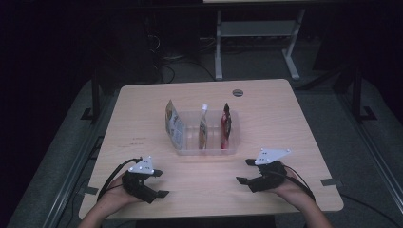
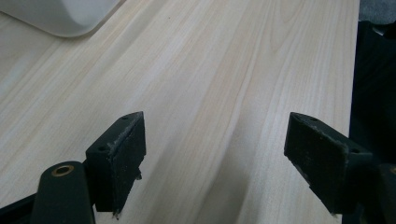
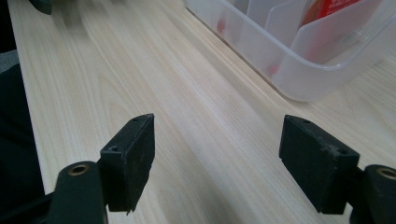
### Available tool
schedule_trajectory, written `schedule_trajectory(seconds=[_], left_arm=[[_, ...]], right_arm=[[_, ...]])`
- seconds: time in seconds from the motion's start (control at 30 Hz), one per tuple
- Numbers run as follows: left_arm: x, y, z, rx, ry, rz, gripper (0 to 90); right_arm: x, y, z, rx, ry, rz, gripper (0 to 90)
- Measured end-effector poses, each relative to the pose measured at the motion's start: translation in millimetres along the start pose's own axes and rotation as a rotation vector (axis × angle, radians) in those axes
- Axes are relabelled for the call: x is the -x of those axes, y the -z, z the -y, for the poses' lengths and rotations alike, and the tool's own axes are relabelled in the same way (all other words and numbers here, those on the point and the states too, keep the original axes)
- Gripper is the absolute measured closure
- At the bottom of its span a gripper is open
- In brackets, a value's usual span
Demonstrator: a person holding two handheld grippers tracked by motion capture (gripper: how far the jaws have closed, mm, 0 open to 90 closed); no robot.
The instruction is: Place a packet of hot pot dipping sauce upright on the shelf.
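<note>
A clear plastic bin (image 1: 233, 142) stands in the middle of the light wooden table (image 1: 142, 123). Three snack pouches stand upright in it: a cream one (image 1: 174, 126) at its left end, a white-topped one (image 1: 203, 130) in the middle, a red one (image 1: 226, 126) at the right. My left gripper (image 1: 161, 183) rests near the front left edge, jaws wide apart over bare wood (image 2: 215, 154). At the front right, my right gripper (image 1: 246, 171) is open too, nothing between its jaws (image 3: 217, 158). The bin's corner (image 3: 299, 74) lies ahead of it, red packaging (image 3: 327, 11) showing through the wall.
A round grey cable port (image 1: 237, 92) is set in the table's far edge. Beyond the table stand a white desk frame (image 1: 256, 42) and dark equipment with cables on grey carpet. The bin's rounded corner (image 2: 65, 18) shows at the upper left of the left gripper view.
</note>
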State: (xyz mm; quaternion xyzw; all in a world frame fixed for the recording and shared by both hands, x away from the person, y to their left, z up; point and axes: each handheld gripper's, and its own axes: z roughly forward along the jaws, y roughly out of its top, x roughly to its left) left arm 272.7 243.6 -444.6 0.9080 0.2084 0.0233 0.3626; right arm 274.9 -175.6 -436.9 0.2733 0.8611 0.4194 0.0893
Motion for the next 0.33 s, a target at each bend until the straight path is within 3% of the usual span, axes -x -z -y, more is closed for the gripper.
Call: schedule_trajectory(seconds=[0.33], left_arm=[[0.2,-2.5,0.3,0.000,-0.014,-0.004,19.1]], right_arm=[[0.1,-0.9,0.5,0.005,0.001,0.007,24.7]])
